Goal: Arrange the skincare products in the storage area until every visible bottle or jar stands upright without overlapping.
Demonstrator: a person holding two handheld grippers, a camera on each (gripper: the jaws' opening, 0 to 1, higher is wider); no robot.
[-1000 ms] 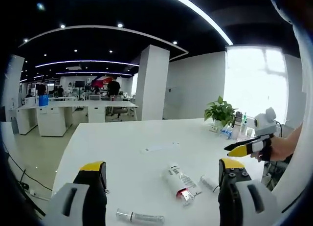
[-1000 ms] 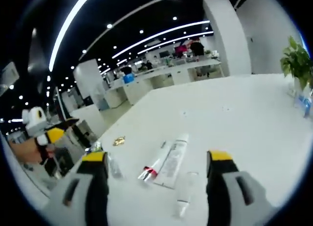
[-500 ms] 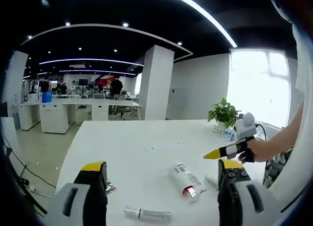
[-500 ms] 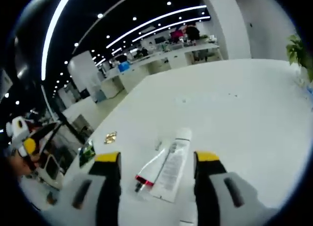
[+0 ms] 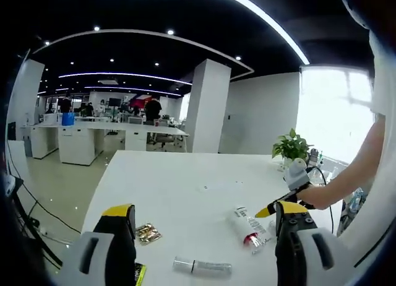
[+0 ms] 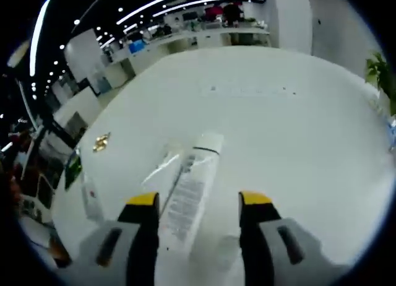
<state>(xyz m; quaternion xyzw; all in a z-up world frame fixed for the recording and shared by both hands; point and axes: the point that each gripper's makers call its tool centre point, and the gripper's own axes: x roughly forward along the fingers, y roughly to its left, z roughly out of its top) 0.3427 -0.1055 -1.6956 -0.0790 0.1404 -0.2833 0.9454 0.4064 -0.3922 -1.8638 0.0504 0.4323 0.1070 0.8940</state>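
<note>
- The white squeeze tube [image 6: 189, 187] is lying flat on the white surface [image 6: 297, 131], and the right gripper [image 6: 197, 202] has its fingers [image 6: 143, 202] spread apart, one on either side of the tube's body. Nothing is clamped yet as far as the frame shows.
- The tube's long axis runs pretty much straight away from the right gripper, cap end far, flat crimped end nearest the fingers. Looks like the fingers are lined up along the tube rather than across it.
- In the left gripper view the same tube [image 5: 247, 223] shows a red band at the crimp, and the right gripper [image 5: 286, 203] is right next to it, so the right hand is clearly the nearer one.
- The left gripper [image 5: 201, 215] hangs back from the tube with its fingers wide apart and empty.
- On the left-gripper side of the tube lies a clear, slim vial-like tube [image 5: 202, 267], also on its side. It looks glassy and round, so it would probably roll.
- Further out past that vial sits a small gold foil sachet [image 5: 147, 233], crinkly and flat.
- The squeeze tube looks like soft plastic with printed text, smooth and a bit squashy; standing it on its cap is probably the tricky bit.
- A potted plant [image 5: 292, 149] sits well beyond the tube at the surface's far edge.
</note>
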